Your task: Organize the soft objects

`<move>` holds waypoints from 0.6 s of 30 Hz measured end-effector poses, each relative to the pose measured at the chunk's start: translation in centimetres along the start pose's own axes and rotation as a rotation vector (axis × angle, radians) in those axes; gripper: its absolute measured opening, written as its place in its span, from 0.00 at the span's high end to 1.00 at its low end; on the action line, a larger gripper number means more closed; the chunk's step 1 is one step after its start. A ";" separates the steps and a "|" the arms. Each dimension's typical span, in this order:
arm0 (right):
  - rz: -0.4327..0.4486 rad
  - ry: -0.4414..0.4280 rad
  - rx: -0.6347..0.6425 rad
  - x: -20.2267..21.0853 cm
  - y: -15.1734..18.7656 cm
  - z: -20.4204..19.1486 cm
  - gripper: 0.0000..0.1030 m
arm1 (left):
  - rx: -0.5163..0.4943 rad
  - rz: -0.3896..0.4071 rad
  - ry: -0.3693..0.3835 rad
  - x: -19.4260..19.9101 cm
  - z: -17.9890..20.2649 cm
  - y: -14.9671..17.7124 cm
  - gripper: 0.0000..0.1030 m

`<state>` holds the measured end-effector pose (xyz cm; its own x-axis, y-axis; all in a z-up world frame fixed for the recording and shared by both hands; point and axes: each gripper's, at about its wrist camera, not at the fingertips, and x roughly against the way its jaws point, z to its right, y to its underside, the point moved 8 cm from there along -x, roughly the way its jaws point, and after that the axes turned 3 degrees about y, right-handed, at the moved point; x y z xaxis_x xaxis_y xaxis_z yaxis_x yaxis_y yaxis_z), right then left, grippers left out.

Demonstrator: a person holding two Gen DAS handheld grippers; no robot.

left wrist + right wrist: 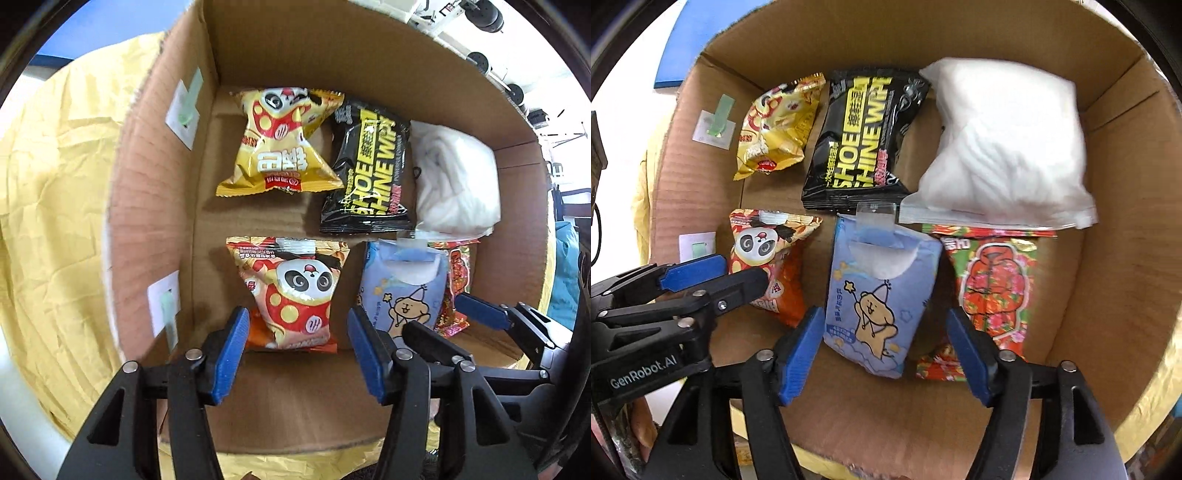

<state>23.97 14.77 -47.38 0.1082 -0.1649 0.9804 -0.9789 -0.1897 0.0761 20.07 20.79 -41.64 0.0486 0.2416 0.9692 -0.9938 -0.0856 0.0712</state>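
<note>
A cardboard box holds several soft packs. At the back lie a yellow panda snack bag, a black shoe-wipe pack and a white bag. At the front lie an orange panda snack bag, a blue tissue pack and a red floral pack. My left gripper is open, its fingers either side of the orange bag. My right gripper is open, straddling the blue pack.
The box stands on a crumpled yellow cloth. Two white stickers with green tabs are on the box's left wall. Each gripper shows in the other's view, the right one and the left one. A blue board lies behind.
</note>
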 end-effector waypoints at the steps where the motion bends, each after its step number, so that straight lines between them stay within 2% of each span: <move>1: 0.005 0.007 -0.003 0.5 0.1 0.1 0.25 | 0.000 0.011 -0.002 0.4 0.2 0.1 0.47; 3: 0.020 0.015 -0.007 1.7 0.3 0.3 0.15 | -0.002 0.046 -0.013 1.5 0.5 0.4 0.38; 5: 0.042 0.032 -0.018 2.3 0.3 0.6 0.09 | -0.003 0.082 -0.024 3.4 1.1 0.4 0.22; 8: 0.063 0.037 -0.044 3.4 0.4 0.9 0.01 | -0.004 0.137 -0.048 5.0 1.1 0.5 0.09; 11: 0.090 0.051 -0.072 4.5 0.4 1.5 0.00 | -0.010 0.180 -0.075 6.3 1.1 0.7 0.00; 18: 0.129 0.092 -0.104 7.0 2.1 4.1 0.00 | -0.018 0.244 -0.098 8.5 0.8 1.4 0.00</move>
<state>23.42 9.23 -41.06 -0.0312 -0.0914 0.9953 -0.9968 -0.0711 -0.0377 19.17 21.94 -33.06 -0.1842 0.1211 0.9754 -0.9788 -0.1125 -0.1709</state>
